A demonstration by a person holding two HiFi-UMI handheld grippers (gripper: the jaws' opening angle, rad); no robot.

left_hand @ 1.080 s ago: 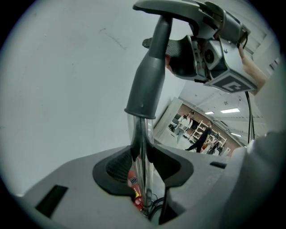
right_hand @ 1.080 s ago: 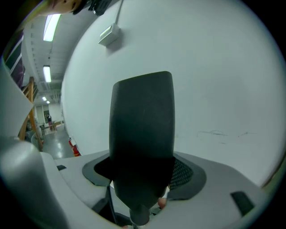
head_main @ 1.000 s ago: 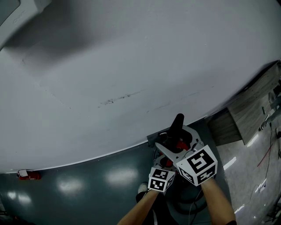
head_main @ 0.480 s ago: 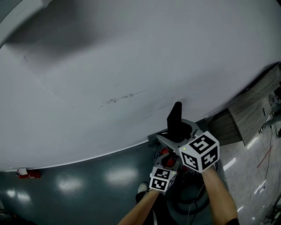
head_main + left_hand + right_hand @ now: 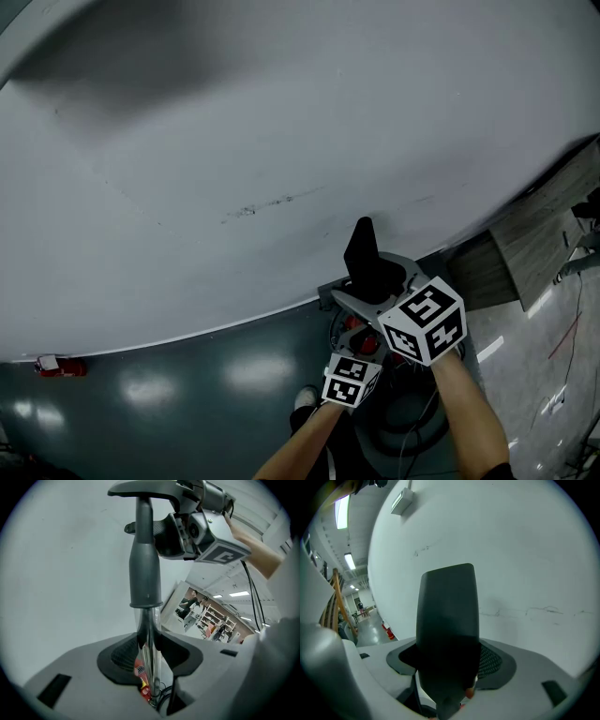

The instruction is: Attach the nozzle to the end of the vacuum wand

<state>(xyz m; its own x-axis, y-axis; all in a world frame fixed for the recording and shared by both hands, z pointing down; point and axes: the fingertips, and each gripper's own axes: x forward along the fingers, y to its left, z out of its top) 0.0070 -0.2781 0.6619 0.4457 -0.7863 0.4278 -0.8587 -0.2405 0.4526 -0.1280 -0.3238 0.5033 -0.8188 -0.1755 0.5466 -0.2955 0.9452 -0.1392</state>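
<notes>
Nozzle (image 5: 449, 620) in right gripper (image 5: 449, 686), wand (image 5: 145, 573) in left gripper (image 5: 151, 686), wall (image 5: 525, 550) ahead.

- White wall (image 5: 281, 112) fills most of the head view, with faint dark scuff marks (image 5: 258, 208) mid-surface.
- Glossy dark teal floor (image 5: 187, 394) at the wall's foot, light reflections on it.
- Small red object (image 5: 61, 366) against the wall base, far left.
- Wood-grain panel (image 5: 539, 230) at the wall's right end.
- Ceiling strip lights (image 5: 342, 510) lit, left of the wall in the right gripper view.
</notes>
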